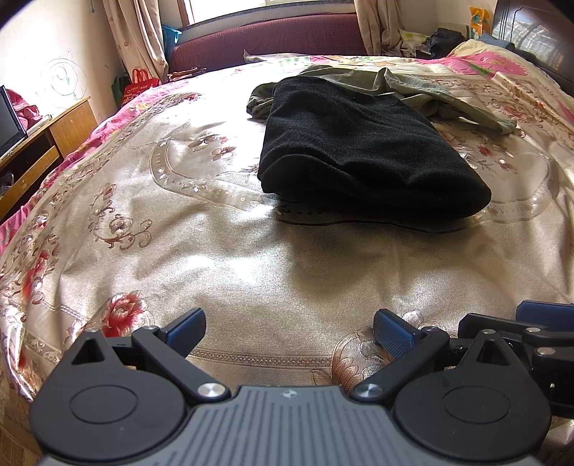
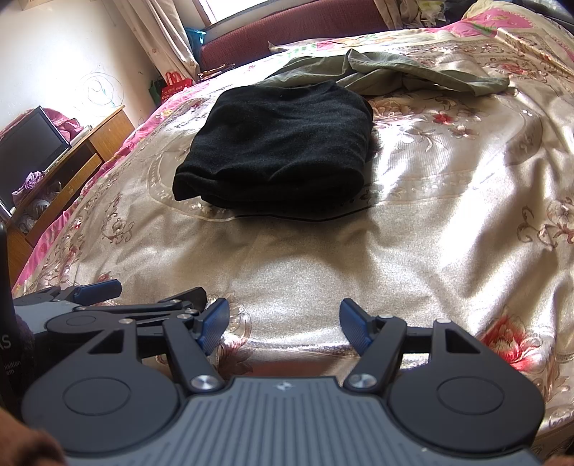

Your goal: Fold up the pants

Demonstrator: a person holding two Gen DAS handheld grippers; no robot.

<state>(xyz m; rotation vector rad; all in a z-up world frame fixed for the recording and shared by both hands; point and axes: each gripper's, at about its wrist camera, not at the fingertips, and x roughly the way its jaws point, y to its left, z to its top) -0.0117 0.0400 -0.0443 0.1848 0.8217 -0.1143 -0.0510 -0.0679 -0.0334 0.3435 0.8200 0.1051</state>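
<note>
The black pants [image 1: 362, 150] lie folded into a thick, compact bundle on the bed [image 1: 251, 269], roughly at the middle of the floral satin bedspread. The rounded folded edge faces the near edge of the bed, and the fabric looks soft and fleecy. Behind the bundle, toward the far edge of the bed, an olive-green garment [image 1: 405, 89] is spread loosely and creased; the far end of the black pants overlaps or touches it, with green cloth showing past the bundle's far-left corner.

The left hand-held gripper [image 1: 288, 333] hovers over the near edge of the bed with its blue-padded fingers spread wide apart and nothing between them. The right hand-held gripper [image 2: 283, 328] is just beside it, likewise over the near edge, its fingers also parted and holding nothing. Each one shows at the side of the other's view. Both are well apart from the pants, with a bare stretch of bedspread between.

Beyond the far edge of the bed runs a maroon upholstered bench [image 1: 272, 37] under a bright window with pale curtains [image 1: 140, 32]. Off the left edge of the bed stands a wooden cabinet [image 2: 89, 150] carrying a dark television [image 2: 30, 147], and a red bag [image 1: 140, 86] sits near the far-left corner.
</note>
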